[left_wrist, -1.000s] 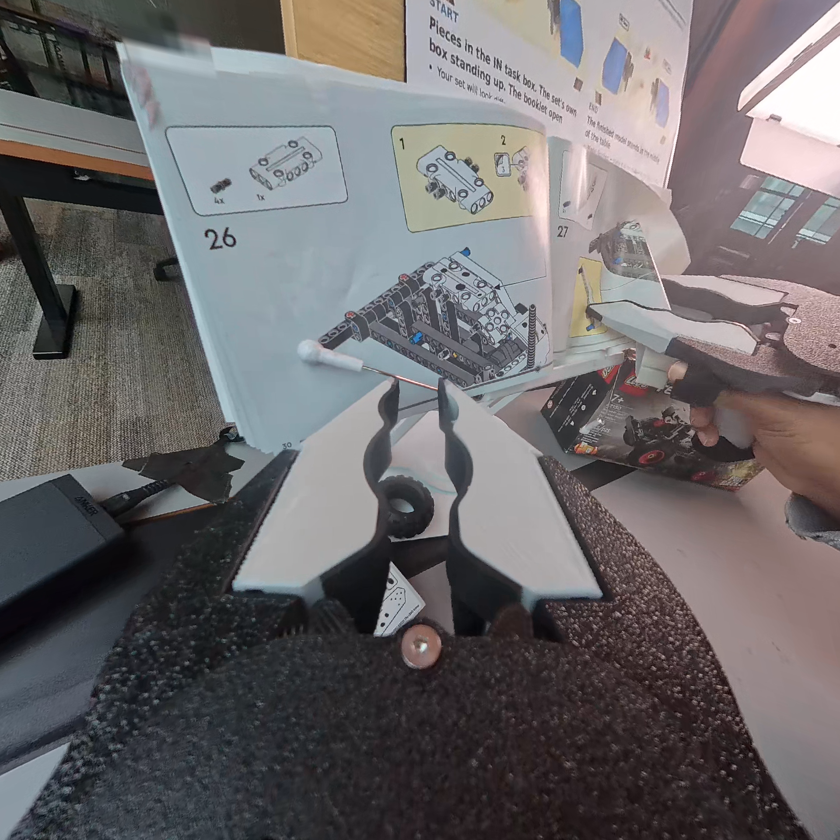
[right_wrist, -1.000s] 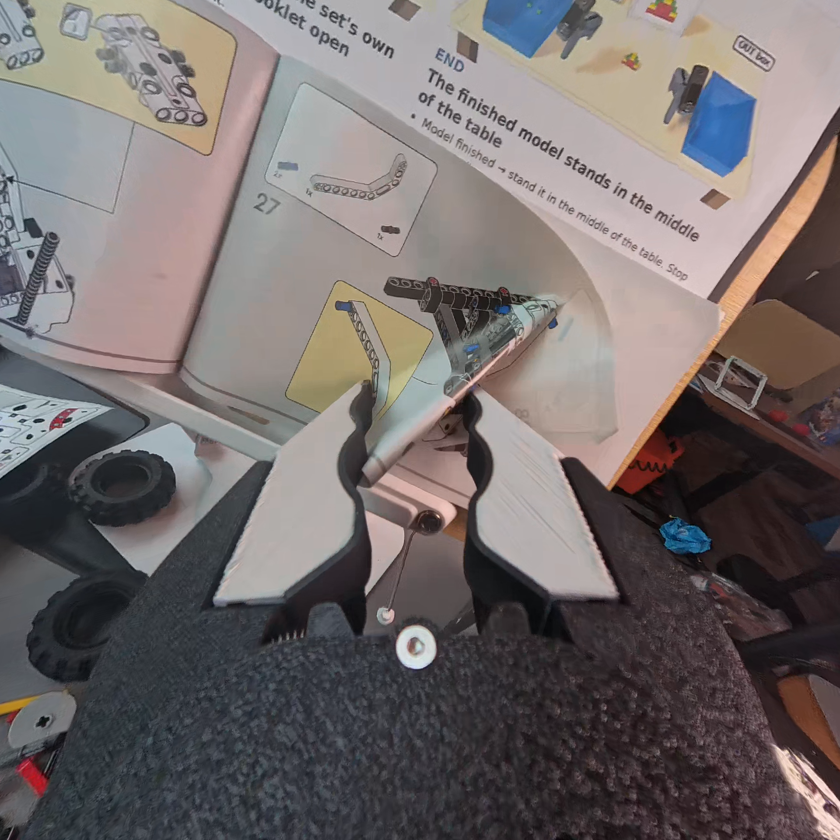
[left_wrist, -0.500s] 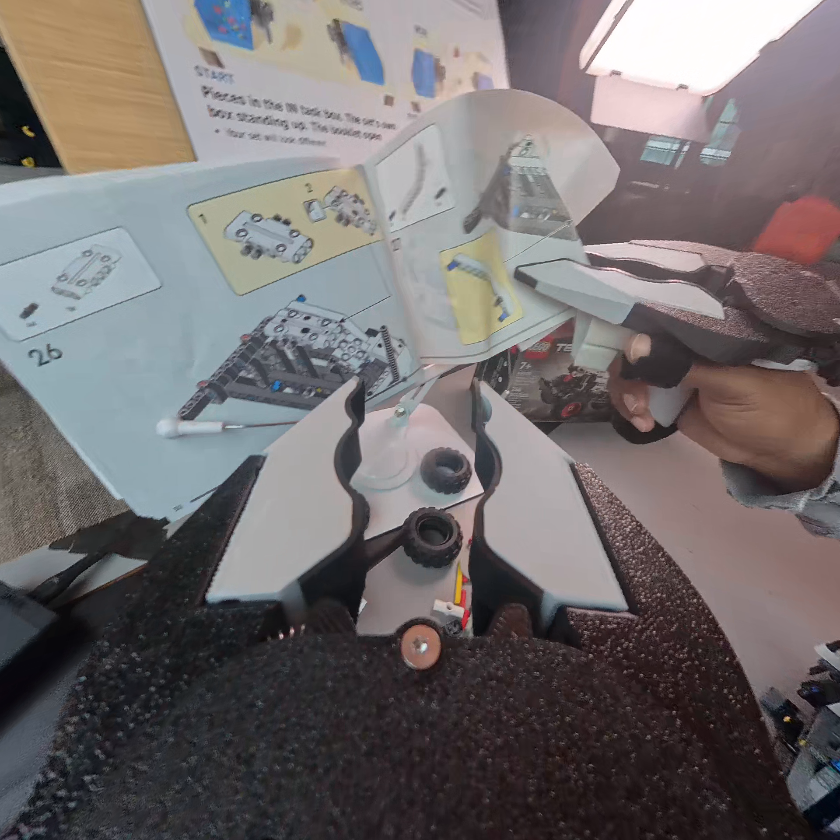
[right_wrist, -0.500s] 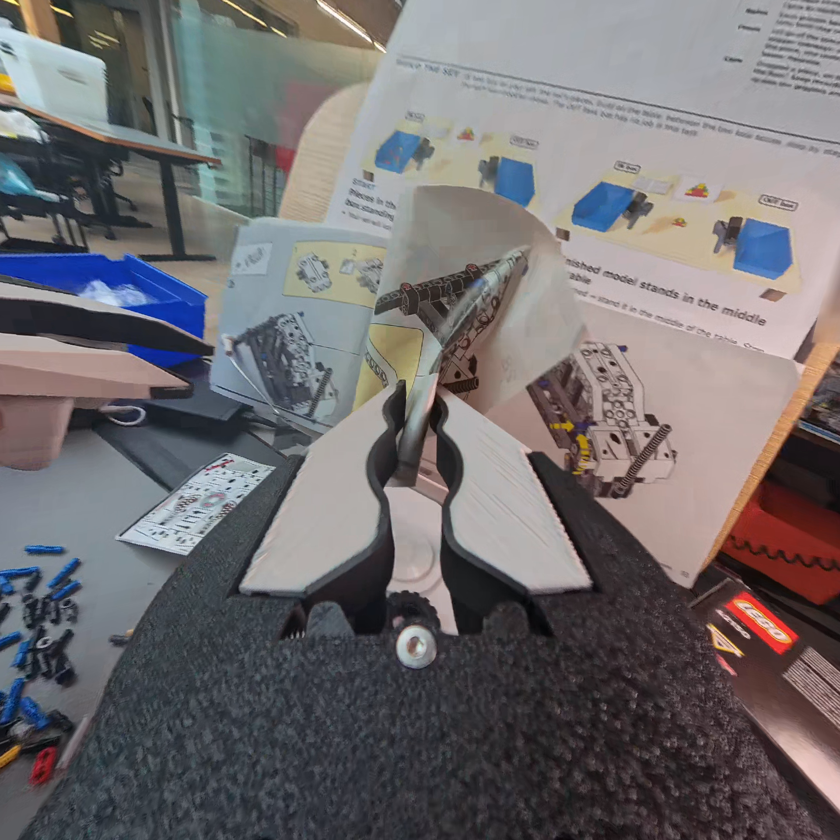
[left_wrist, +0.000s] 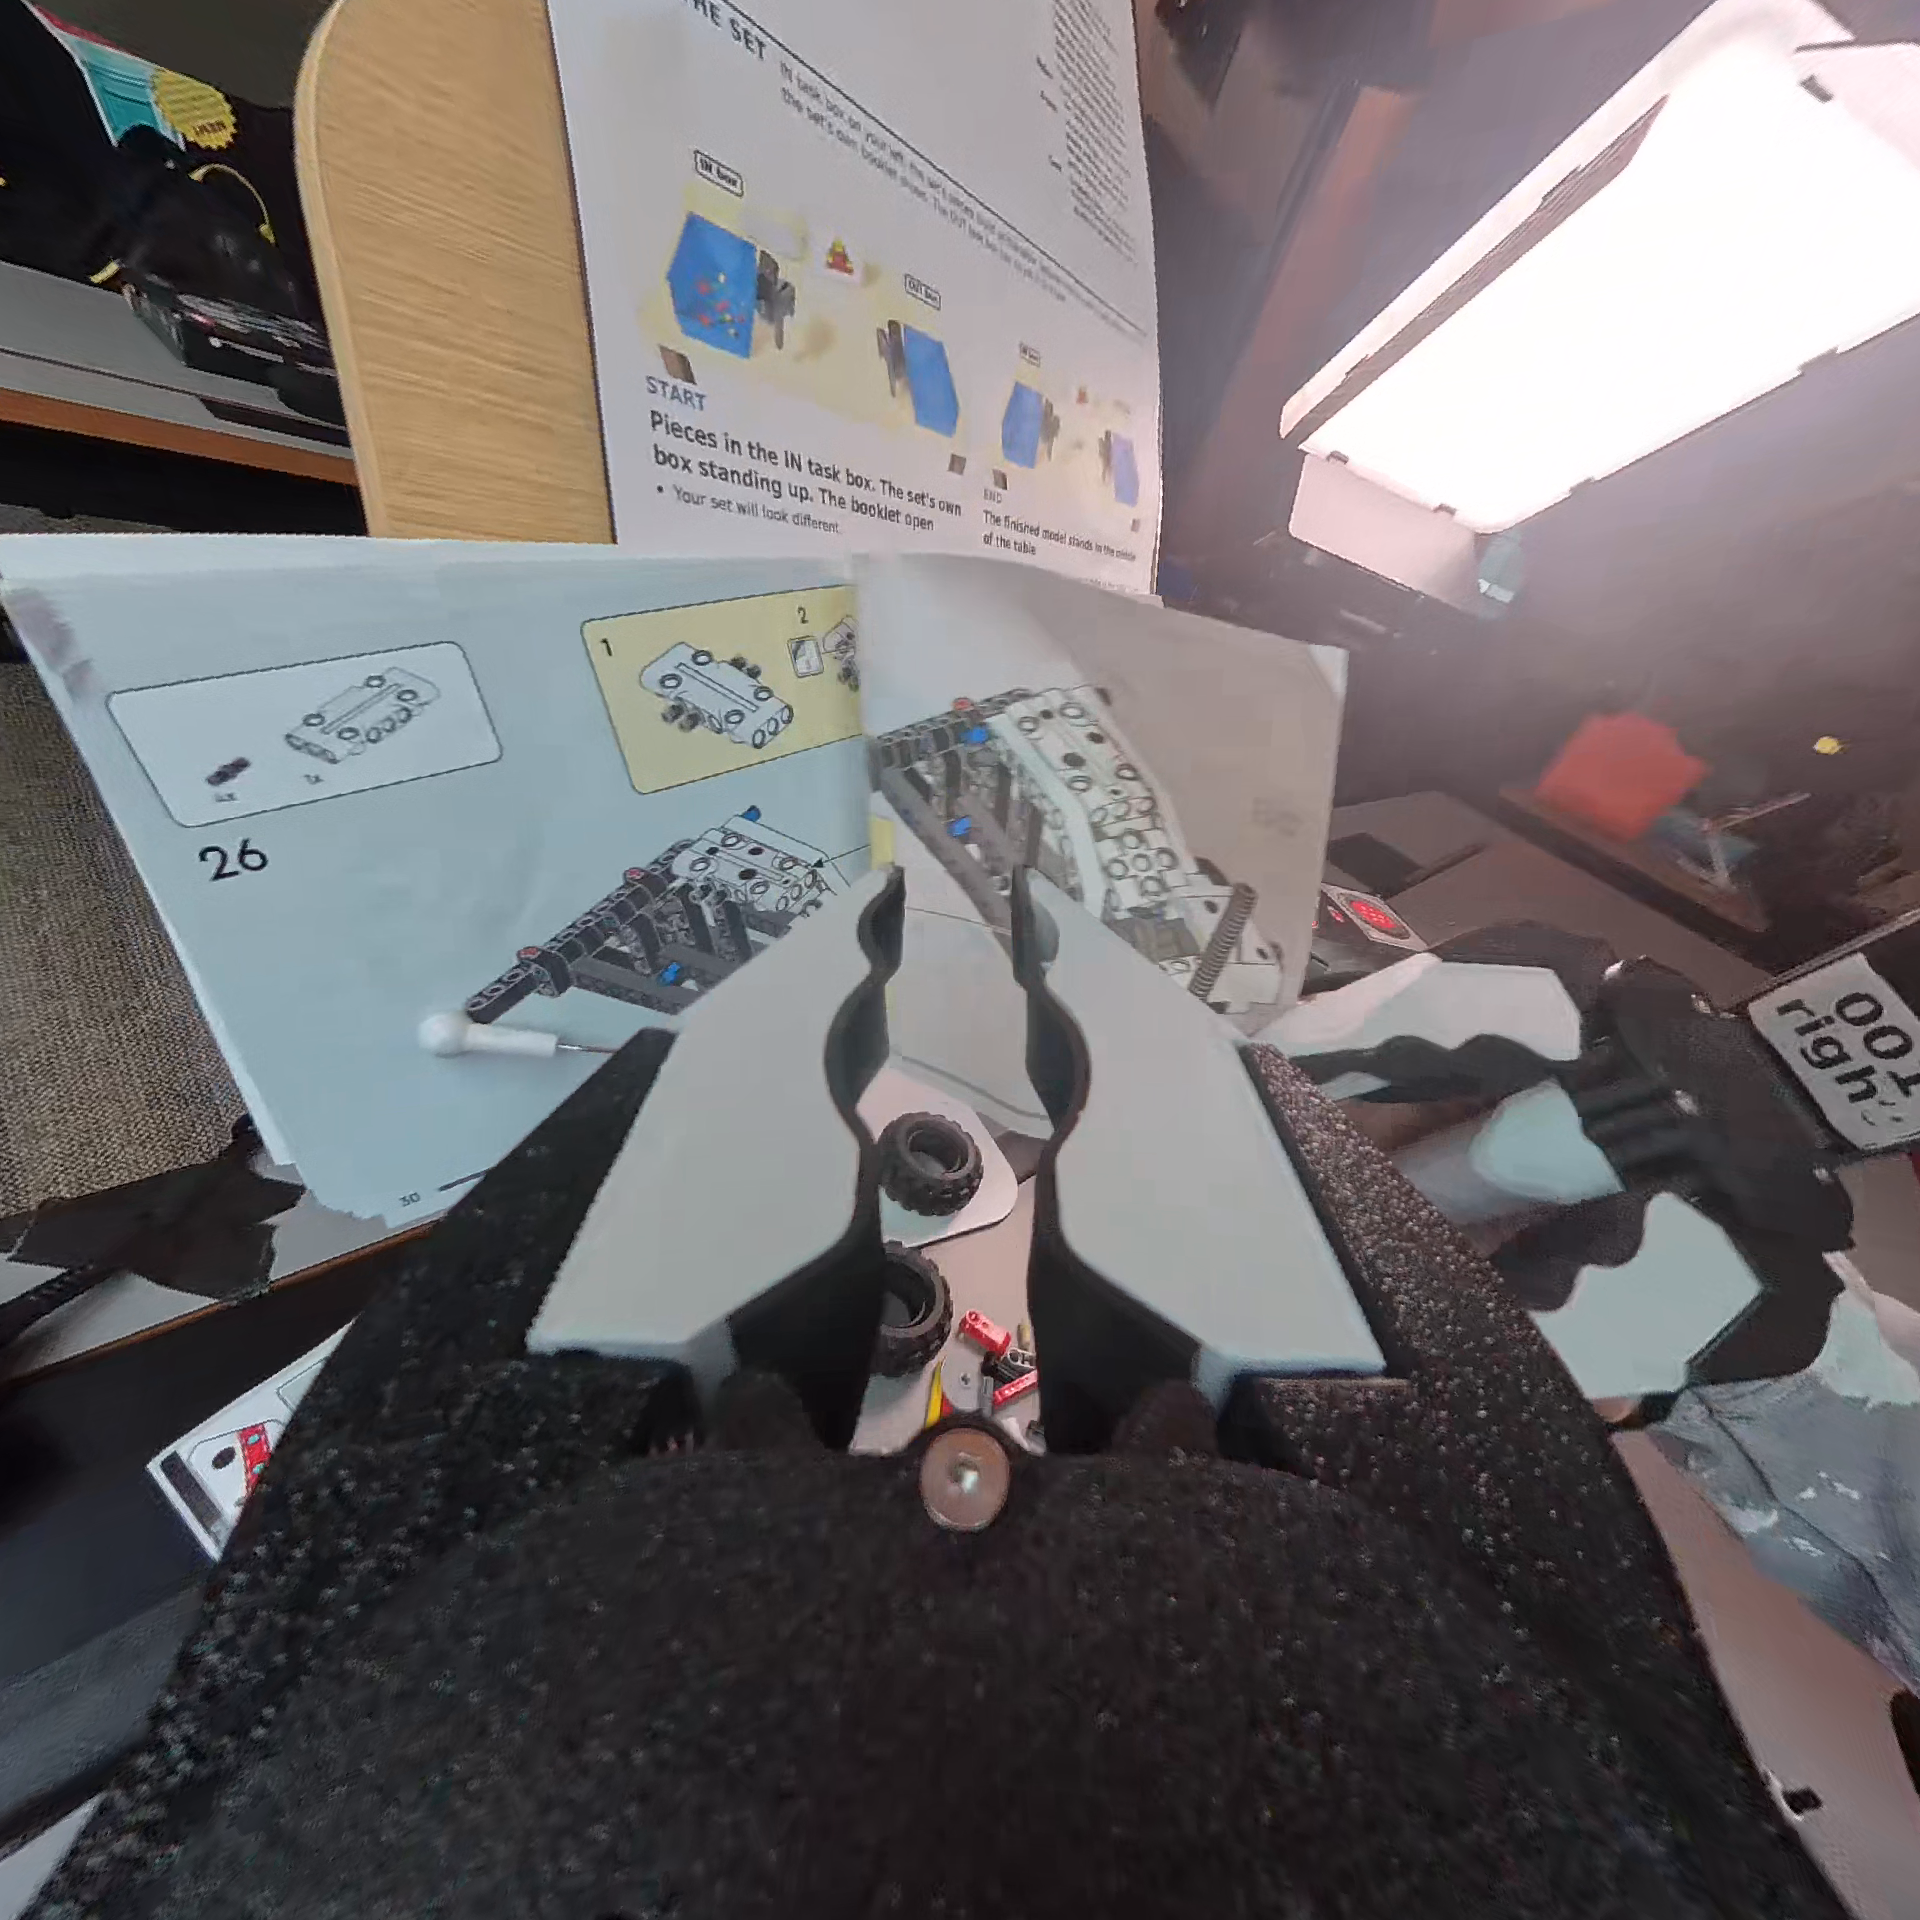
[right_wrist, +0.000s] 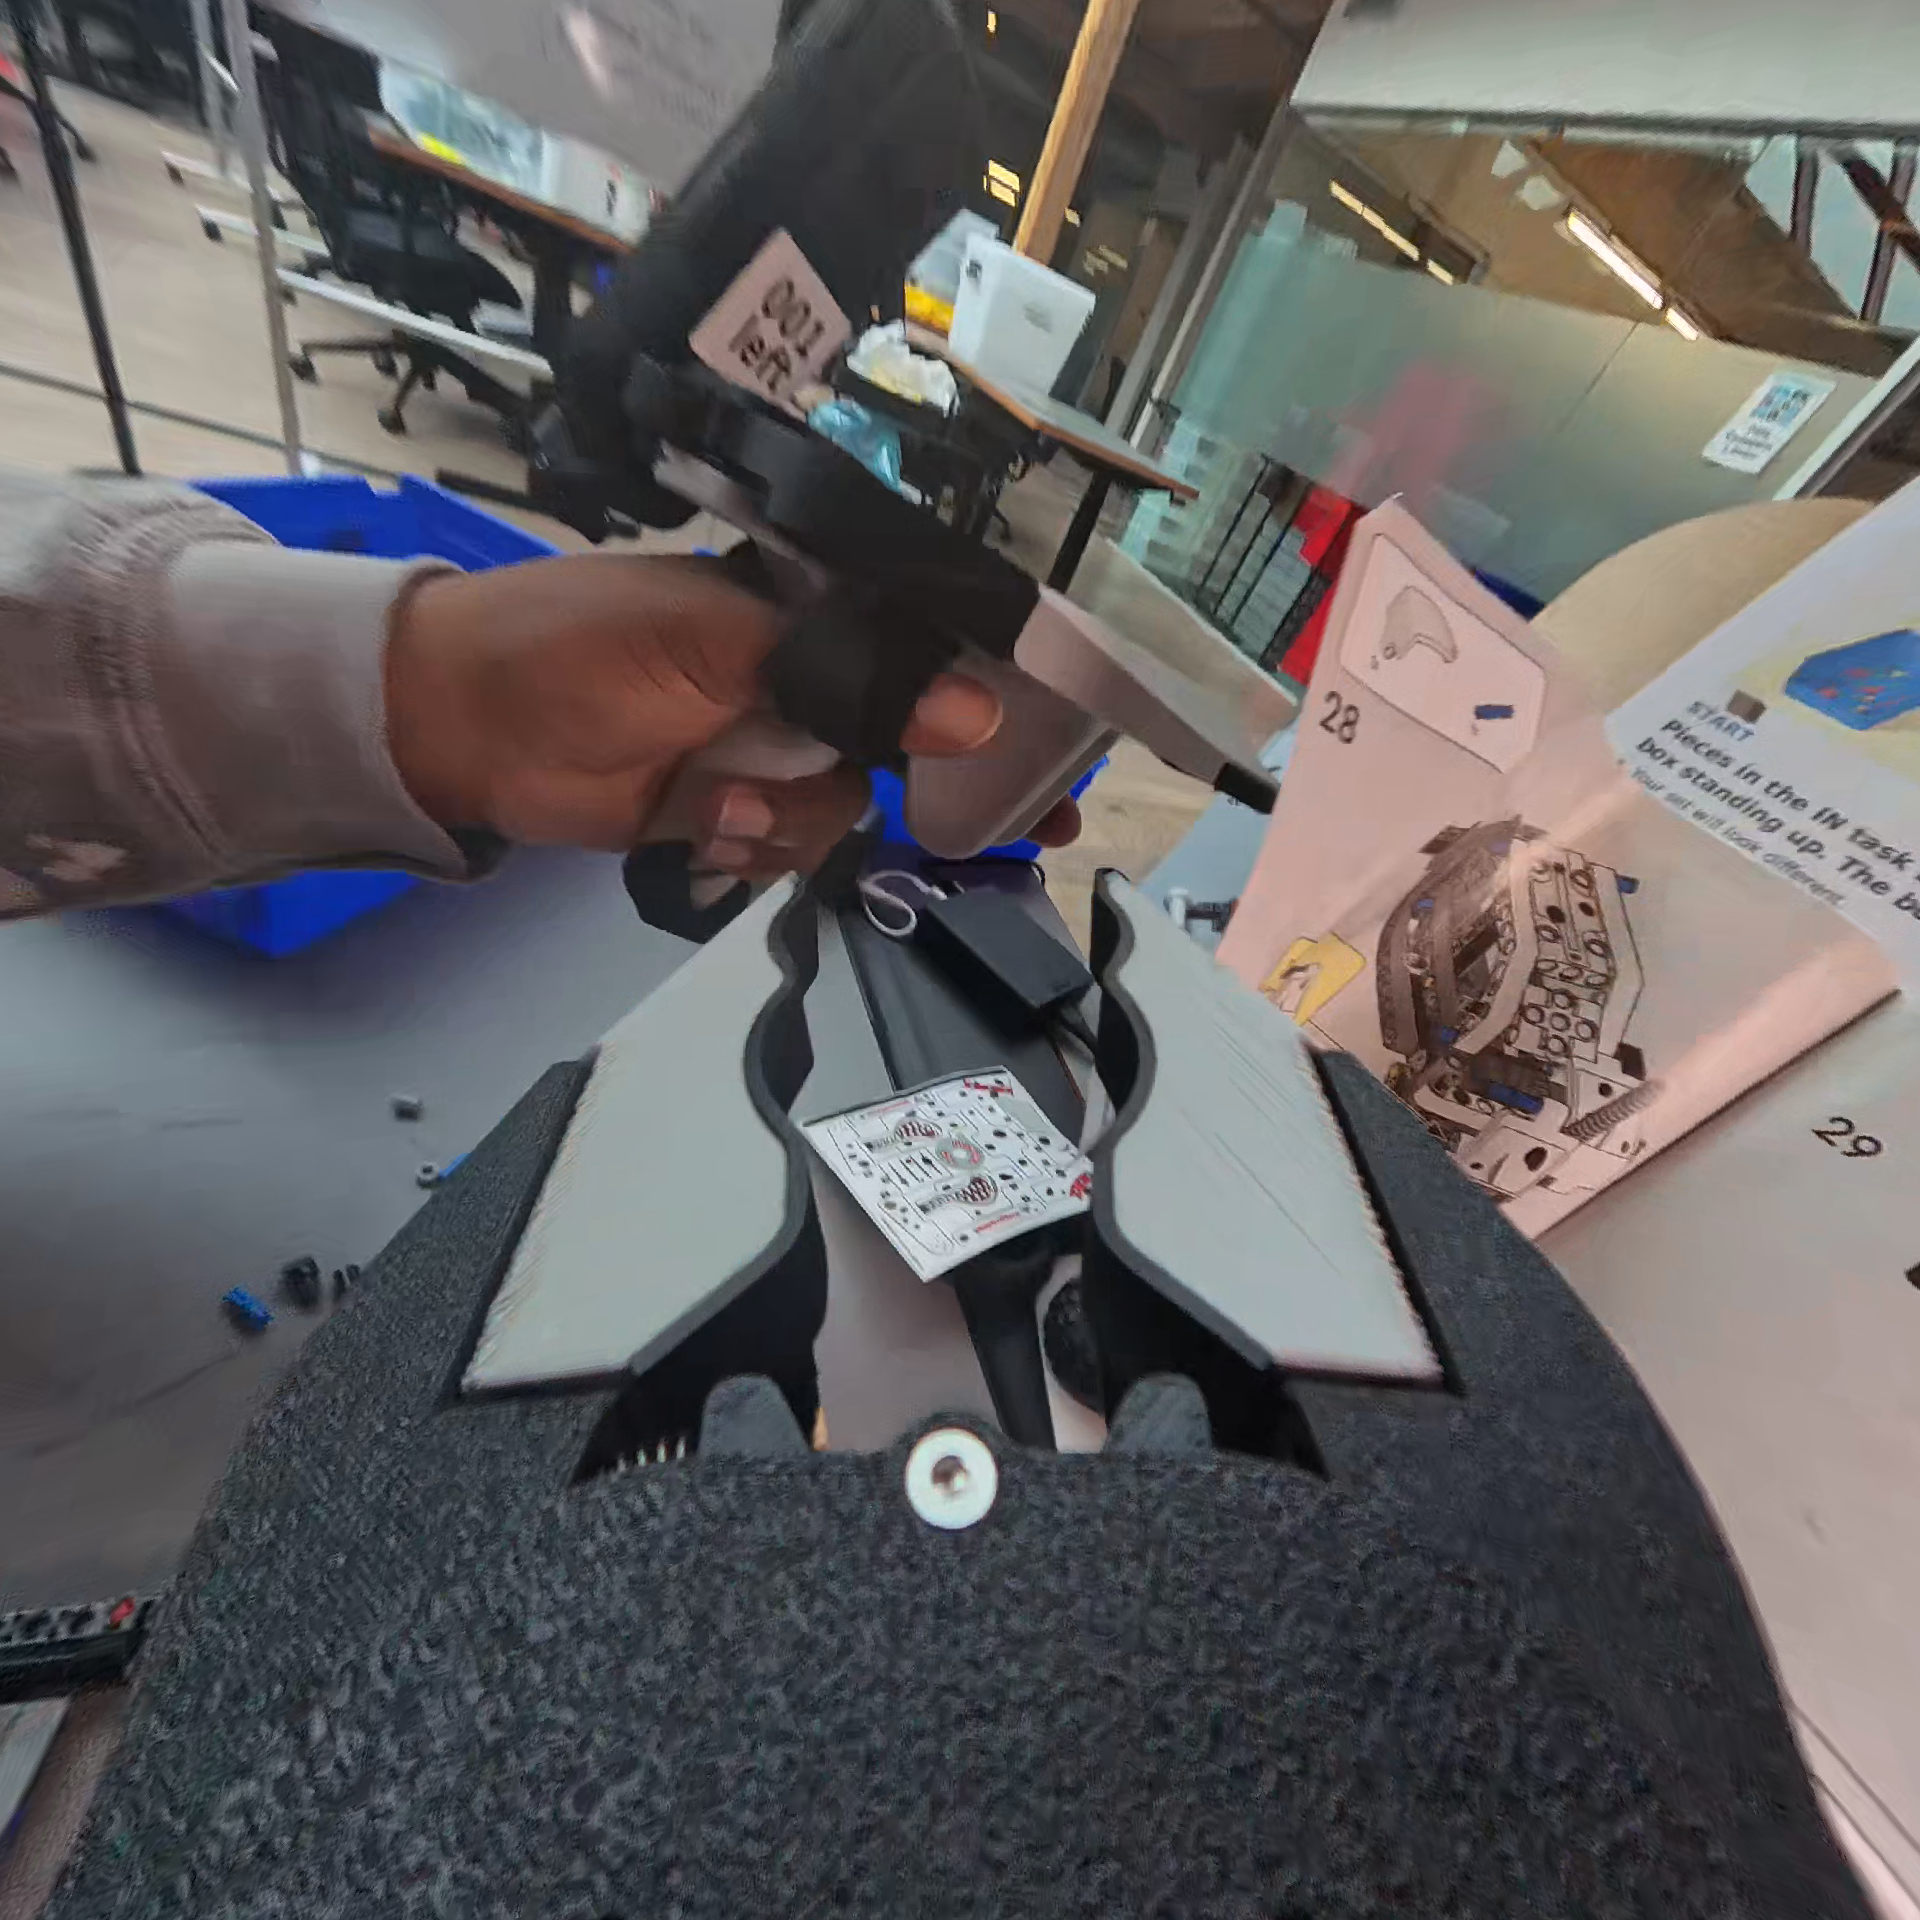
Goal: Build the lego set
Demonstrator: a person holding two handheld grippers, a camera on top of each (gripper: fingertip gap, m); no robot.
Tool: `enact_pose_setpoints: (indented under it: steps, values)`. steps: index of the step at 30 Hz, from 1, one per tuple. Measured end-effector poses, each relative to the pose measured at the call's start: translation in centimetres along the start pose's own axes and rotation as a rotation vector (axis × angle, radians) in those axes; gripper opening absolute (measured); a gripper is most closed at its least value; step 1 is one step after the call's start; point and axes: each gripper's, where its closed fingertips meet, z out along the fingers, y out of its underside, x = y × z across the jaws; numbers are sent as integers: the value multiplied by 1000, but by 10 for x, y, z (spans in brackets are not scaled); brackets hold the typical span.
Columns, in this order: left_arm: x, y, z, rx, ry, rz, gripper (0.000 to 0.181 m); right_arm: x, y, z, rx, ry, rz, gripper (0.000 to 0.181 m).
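The left gripper has its fingers spread a little, with nothing between them; through the gap two black tyres lie on the bench, the farther one on a pale sheet, the nearer one beside a few small red and black lego pieces. Just past the fingertips the instruction booklet stands open and tilted, its right-hand page showing a grey and white model drawing, and a white-tipped pin rests against the left-hand page. Behind the booklet a printed task sheet is fixed to a wooden board. The right gripper has its fingers spread wide and empty; below the gap a sticker sheet lies across a black strip, with a black power adapter farther on. To its right the booklet stands open. To its left a hand holds the left gripper by its handle, in front of a blue bin. Small blue and black pieces lie scattered on the grey bench at the left.
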Motion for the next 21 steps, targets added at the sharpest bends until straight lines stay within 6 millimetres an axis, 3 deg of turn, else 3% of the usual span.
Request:
enact_pose_setpoints:
  steps: [3,5,8,10,12,14,17,21]
  values:
    - [-11,-4,-9,7,-29,-17,20,10,-30,-38,213,-7,148,44]
    - [-16,-12,-17,32,-40,-29,23,39,-42,-67,338,47,265,36]
    - [-17,-31,-33,113,-63,-36,26,104,-20,-90,304,276,357,32]
    - [-7,-42,-41,172,-45,-31,26,123,-4,-87,258,327,366,34]
    - [6,-42,-41,178,-17,-26,27,128,8,-73,237,316,442,34]
    - [22,-41,-39,177,4,6,27,107,10,-48,212,213,453,32]
    - [46,-41,-34,146,18,121,27,53,13,-5,103,34,319,35]
    - [53,-31,-18,4,-46,272,31,-15,30,32,-54,-183,176,47]
